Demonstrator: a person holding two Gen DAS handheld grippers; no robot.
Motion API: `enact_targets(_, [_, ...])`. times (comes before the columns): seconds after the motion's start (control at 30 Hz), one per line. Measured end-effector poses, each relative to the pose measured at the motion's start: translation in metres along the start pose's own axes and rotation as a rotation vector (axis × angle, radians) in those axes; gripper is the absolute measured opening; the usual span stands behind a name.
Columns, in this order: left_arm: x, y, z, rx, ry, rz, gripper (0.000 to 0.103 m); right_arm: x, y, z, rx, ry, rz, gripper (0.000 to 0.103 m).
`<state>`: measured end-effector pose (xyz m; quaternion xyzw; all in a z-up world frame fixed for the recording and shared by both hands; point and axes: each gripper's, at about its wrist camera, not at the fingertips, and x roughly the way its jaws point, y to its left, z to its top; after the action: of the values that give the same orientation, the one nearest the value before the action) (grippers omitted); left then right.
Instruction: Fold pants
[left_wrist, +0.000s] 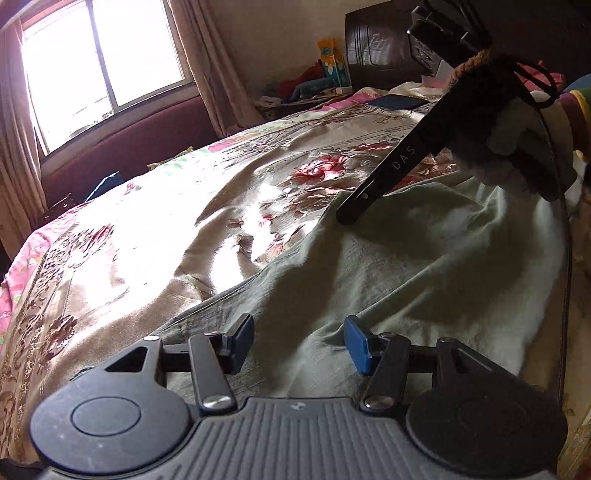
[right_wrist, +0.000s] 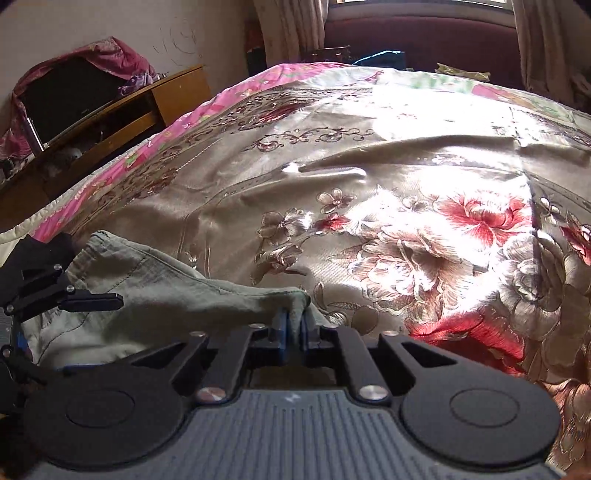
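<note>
Fingers of the right gripper pinch the pants edge; left gripper fingers straddle them

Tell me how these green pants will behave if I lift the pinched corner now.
The green pants look thin and wrinkled, so they will probably drape limply from the right claw. The shiny bedspread likely lets them slide easily.
</note>
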<state>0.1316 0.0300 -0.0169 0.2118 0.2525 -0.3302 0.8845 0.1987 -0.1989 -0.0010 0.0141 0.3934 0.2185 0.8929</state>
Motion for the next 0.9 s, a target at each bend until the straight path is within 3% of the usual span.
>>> enact_targets(0.1, [-0.001,0.015,-0.004,-0.014,-0.017,0.039,0.067,-0.007,-0.009,0.015,0.108,-0.046,0.014,0.001])
enact_targets(0.2, [0.009,0.028,-0.010,-0.025,-0.012,0.155,0.068,0.009,-0.024,0.028,0.186,-0.107,-0.038,0.002])
enact_targets(0.23, [0.014,0.033,-0.015,-0.020,-0.005,0.188,0.068,0.023,-0.027,0.028,0.194,-0.096,-0.095,0.003])
enact_targets(0.33, [0.022,0.043,-0.025,-0.039,0.017,0.204,0.072,0.045,-0.026,0.023,0.183,-0.032,-0.135,0.009])
enact_targets(0.4, [0.016,0.040,-0.024,-0.001,0.025,0.215,0.072,0.027,-0.020,0.016,0.161,-0.089,-0.123,0.009])
enact_targets(0.47, [0.012,0.036,-0.026,0.072,0.028,0.241,0.076,-0.009,-0.014,0.003,0.127,-0.157,-0.157,0.018])
enact_targets(0.53, [0.008,0.037,-0.029,0.102,0.032,0.250,0.078,-0.039,-0.013,-0.015,0.104,-0.198,-0.166,0.019])
enact_targets(0.6, [0.009,0.042,-0.027,0.103,0.044,0.253,0.082,-0.067,-0.020,-0.041,0.101,-0.173,-0.209,0.020])
enact_targets(0.67, [0.011,0.046,-0.027,0.108,0.054,0.261,0.085,-0.081,-0.047,-0.070,0.177,-0.120,-0.295,0.020])
enact_targets(0.73, [0.015,0.047,-0.026,0.108,0.074,0.271,0.085,-0.082,-0.082,-0.088,0.267,-0.057,-0.432,0.017])
enact_targets(0.77, [0.016,0.044,-0.024,0.106,0.085,0.284,0.085,-0.089,-0.101,-0.096,0.322,-0.065,-0.480,0.009])
enact_targets(0.83, [0.013,0.034,-0.015,0.128,0.095,0.328,0.083,-0.108,-0.108,-0.097,0.367,-0.119,-0.467,0.017])
enact_targets(0.9, [0.002,0.019,-0.003,0.170,0.045,0.323,0.083,-0.129,-0.097,-0.094,0.278,-0.190,-0.465,0.017])
